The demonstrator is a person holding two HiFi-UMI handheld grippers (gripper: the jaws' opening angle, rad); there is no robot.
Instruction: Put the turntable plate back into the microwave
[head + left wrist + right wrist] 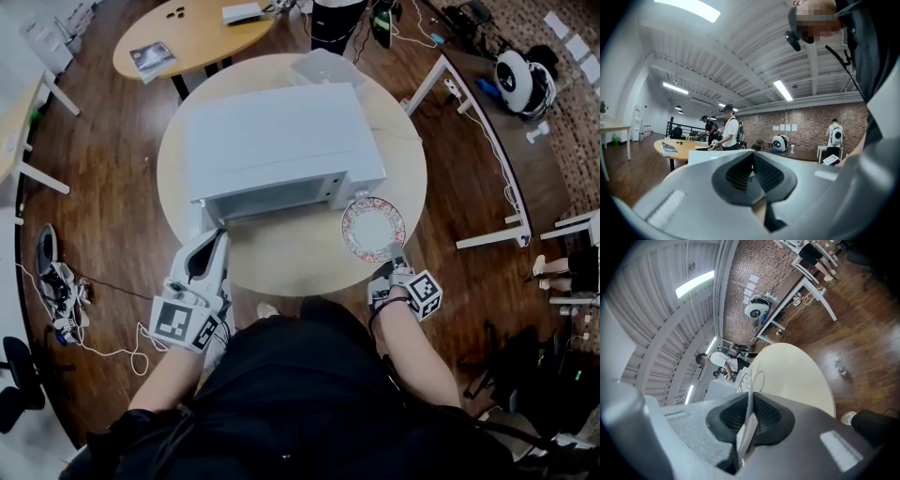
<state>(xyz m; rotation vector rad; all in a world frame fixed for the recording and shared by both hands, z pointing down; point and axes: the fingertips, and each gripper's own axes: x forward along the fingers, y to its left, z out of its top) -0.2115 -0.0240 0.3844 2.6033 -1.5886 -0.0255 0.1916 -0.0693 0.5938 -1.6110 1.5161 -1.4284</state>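
Turntable plate (373, 228) hangs just off the microwave's (281, 141) front right corner, near rim pinched by the right gripper (396, 262), apparently to slide it in level. The left gripper (212, 239), jaws together and empty, hovers at the microwave's front left corner.

Dark wood floor (103, 225), brick wall (806, 123), strip lights (783, 90), oval side table (192, 37).

Glossy plate (373, 228), smooth matt wooden table (281, 267)

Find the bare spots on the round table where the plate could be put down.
Bare: the front strip of the table between microwave and near edge, left of the plate; also the crescent right of the microwave. Behind it a clear box crowds the rim.
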